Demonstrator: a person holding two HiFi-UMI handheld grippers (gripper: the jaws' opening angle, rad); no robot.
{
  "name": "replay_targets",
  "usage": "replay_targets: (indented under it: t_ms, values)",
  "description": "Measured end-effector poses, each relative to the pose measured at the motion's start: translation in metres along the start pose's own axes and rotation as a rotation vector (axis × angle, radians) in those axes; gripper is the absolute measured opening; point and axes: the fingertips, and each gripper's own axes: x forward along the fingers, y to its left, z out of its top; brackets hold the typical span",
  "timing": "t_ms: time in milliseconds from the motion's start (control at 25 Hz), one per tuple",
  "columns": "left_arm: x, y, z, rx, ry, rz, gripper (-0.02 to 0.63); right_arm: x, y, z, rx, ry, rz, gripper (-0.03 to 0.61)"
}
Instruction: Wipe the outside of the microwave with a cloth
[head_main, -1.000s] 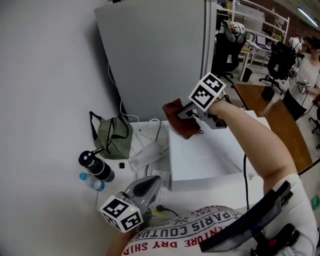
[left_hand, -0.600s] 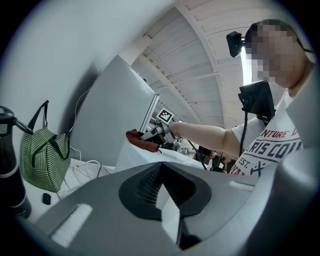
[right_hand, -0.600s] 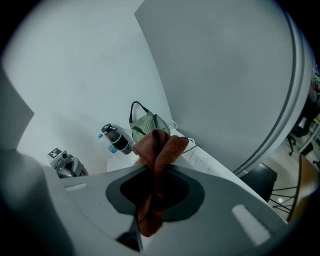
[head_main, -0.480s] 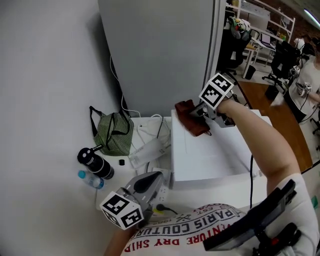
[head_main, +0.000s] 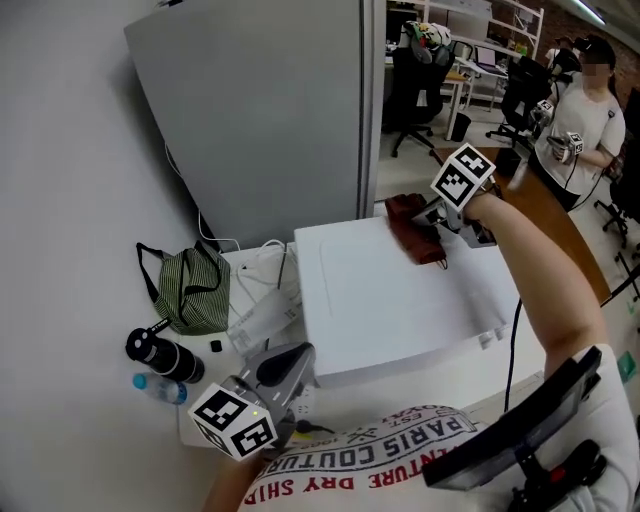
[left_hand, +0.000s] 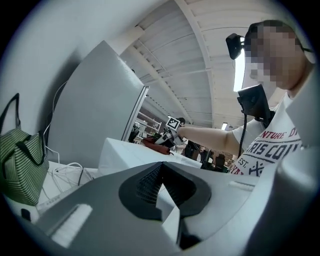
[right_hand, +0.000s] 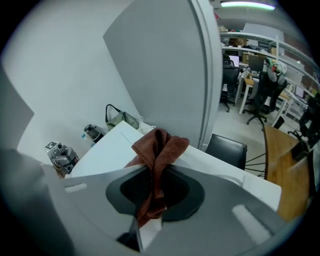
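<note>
The white microwave (head_main: 390, 300) fills the middle of the head view, top face up. My right gripper (head_main: 428, 218) is shut on a brown cloth (head_main: 412, 226) that lies on the far right part of that top. The cloth (right_hand: 157, 150) bunches up between the jaws in the right gripper view, above the white top (right_hand: 107, 152). My left gripper (head_main: 285, 368) hangs low at the microwave's near left corner, jaws closed with nothing between them. From the left gripper view I look across the microwave (left_hand: 125, 155) to the distant cloth (left_hand: 152, 143).
A green striped bag (head_main: 190, 290), white cables (head_main: 262, 268), a black bottle (head_main: 155, 352) and a clear bottle (head_main: 160, 388) sit left of the microwave. A grey partition (head_main: 270, 110) stands behind. A person (head_main: 585, 110) and office chairs (head_main: 415, 80) are at the back right.
My right gripper slid the cloth from the top's far left corner across to its far right. The head view shifted, so the microwave sits more central. The left gripper stayed put.
</note>
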Motion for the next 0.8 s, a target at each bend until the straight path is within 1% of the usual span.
replay_targets:
  t_ms: [200,360,520,640,800]
  values:
    - [0.012,-0.006,0.003,0.011,0.014,-0.029,0.006,-0.037,-0.045,-0.033,0.102,-0.029,-0.063,0.046]
    - [0.016,-0.005,0.007,0.017,0.015,-0.029,0.006,-0.061,-0.071,-0.052,0.148,-0.043,-0.113,0.046]
    - [0.017,-0.005,0.007,0.016,0.012,-0.027,0.006,-0.081,-0.098,-0.067,0.229,-0.078,-0.149,0.046]
    - [0.018,-0.007,0.005,0.018,0.014,-0.027,0.006,-0.091,-0.112,-0.076,0.279,-0.107,-0.168,0.046]
    - [0.017,-0.01,0.005,0.02,0.015,-0.023,0.006,-0.098,-0.124,-0.083,0.304,-0.128,-0.191,0.046]
